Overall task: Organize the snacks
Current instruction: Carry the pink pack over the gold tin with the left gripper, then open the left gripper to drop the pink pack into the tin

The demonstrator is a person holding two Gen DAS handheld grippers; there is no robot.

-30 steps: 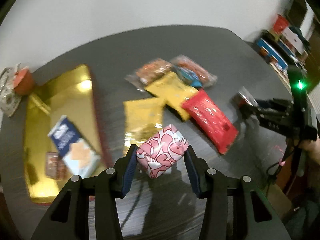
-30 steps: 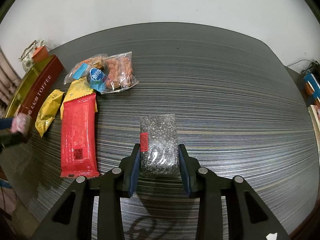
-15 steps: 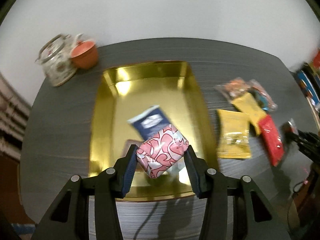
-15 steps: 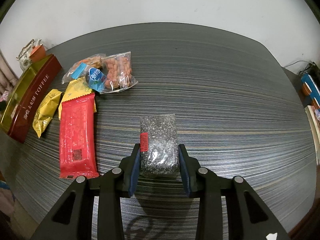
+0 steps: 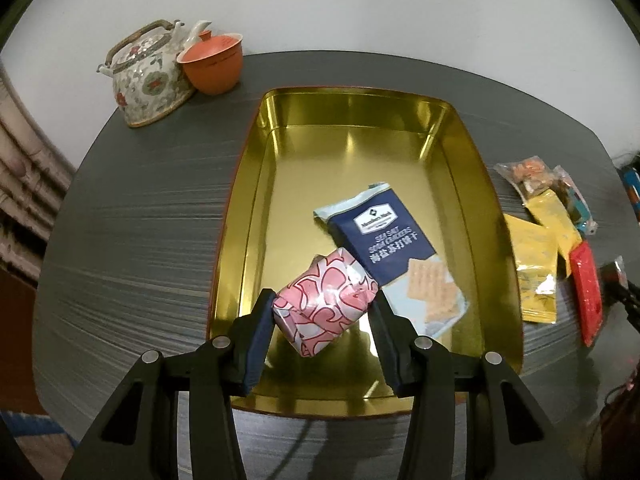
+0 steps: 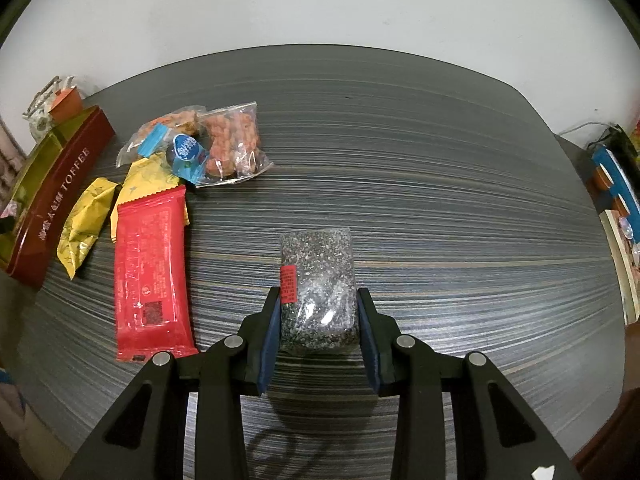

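Note:
My left gripper [image 5: 322,312] is shut on a pink heart-patterned packet [image 5: 325,304] and holds it above the near end of a gold tin [image 5: 348,136]. A blue cracker packet [image 5: 388,240] lies in the tin. My right gripper [image 6: 318,322] is shut on a clear bag of dark seeds [image 6: 318,284] over the striped table. The tin shows in the right wrist view [image 6: 60,184] at far left, red outside, marked TOFFEE. A red packet [image 6: 150,268], yellow packets [image 6: 82,224] and clear nut bags [image 6: 232,144] lie on the table beside it.
A floral teapot [image 5: 146,76] and an orange cup [image 5: 212,64] stand at the table's back left corner. The loose snacks also show right of the tin in the left wrist view [image 5: 538,264]. Shelves with items [image 6: 616,184] stand beyond the table's right edge.
My left gripper has swung left with the pink packet, from over the loose snacks to over the gold tin. My right gripper has stayed put, holding the seed bag.

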